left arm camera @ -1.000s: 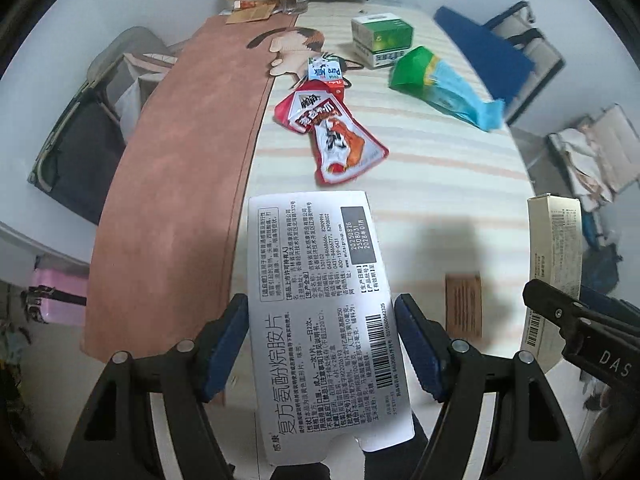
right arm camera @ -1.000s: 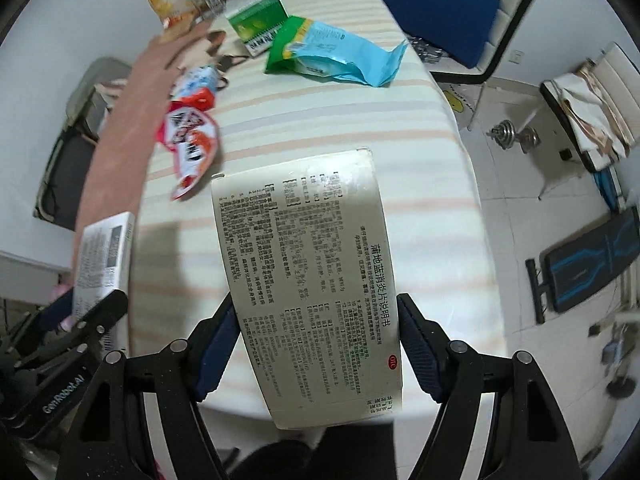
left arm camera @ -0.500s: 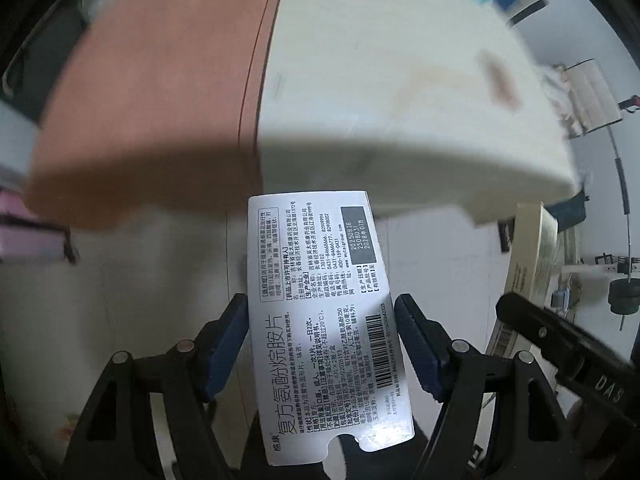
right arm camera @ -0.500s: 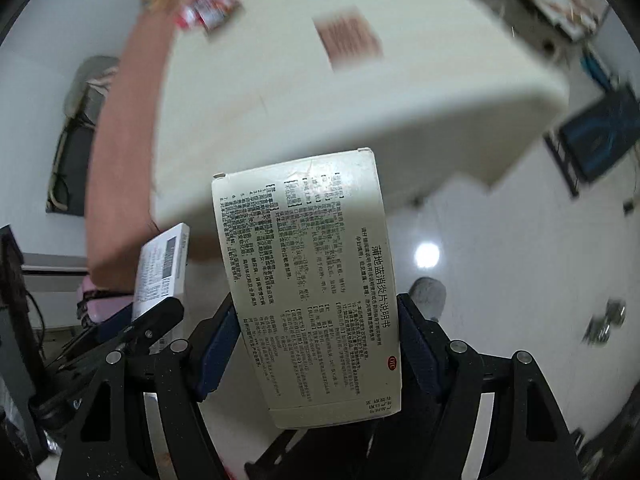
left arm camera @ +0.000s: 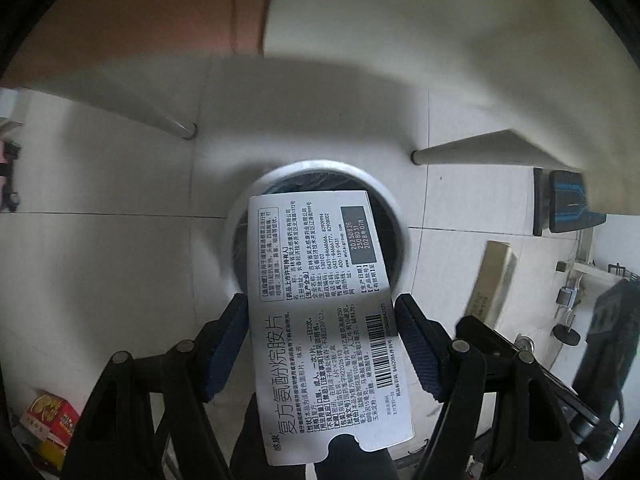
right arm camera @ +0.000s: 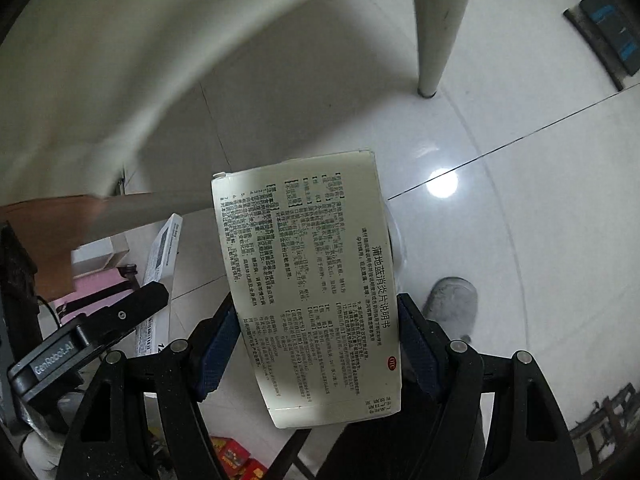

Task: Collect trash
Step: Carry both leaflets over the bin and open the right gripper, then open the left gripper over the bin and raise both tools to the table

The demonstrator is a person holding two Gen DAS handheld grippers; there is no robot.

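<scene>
My left gripper [left arm camera: 322, 340] is shut on a white medicine box [left arm camera: 320, 300] with black print and a barcode. It holds the box above a round white trash bin [left arm camera: 394, 216] with a dark liner on the floor. My right gripper [right arm camera: 316, 344] is shut on a cream medicine box [right arm camera: 308, 280] with black print, held above the floor. The bin's white rim [right arm camera: 396, 240] peeks out behind this box. The right gripper and its cream box [left arm camera: 492, 280] show at the right of the left wrist view; the left gripper's white box [right arm camera: 162, 256] shows at the left of the right wrist view.
The table's underside [left arm camera: 440, 40] and its legs [right arm camera: 434, 28] stand over the tiled floor. A red-and-yellow box [left arm camera: 50, 420] lies at the lower left. A grey shoe [right arm camera: 452, 300] is on the floor at the right. A dark bench [left arm camera: 568, 200] stands at the right.
Both grippers have swung down from over the tabletop to below its edge. The left one is now over the trash bin. Both still hold their boxes.
</scene>
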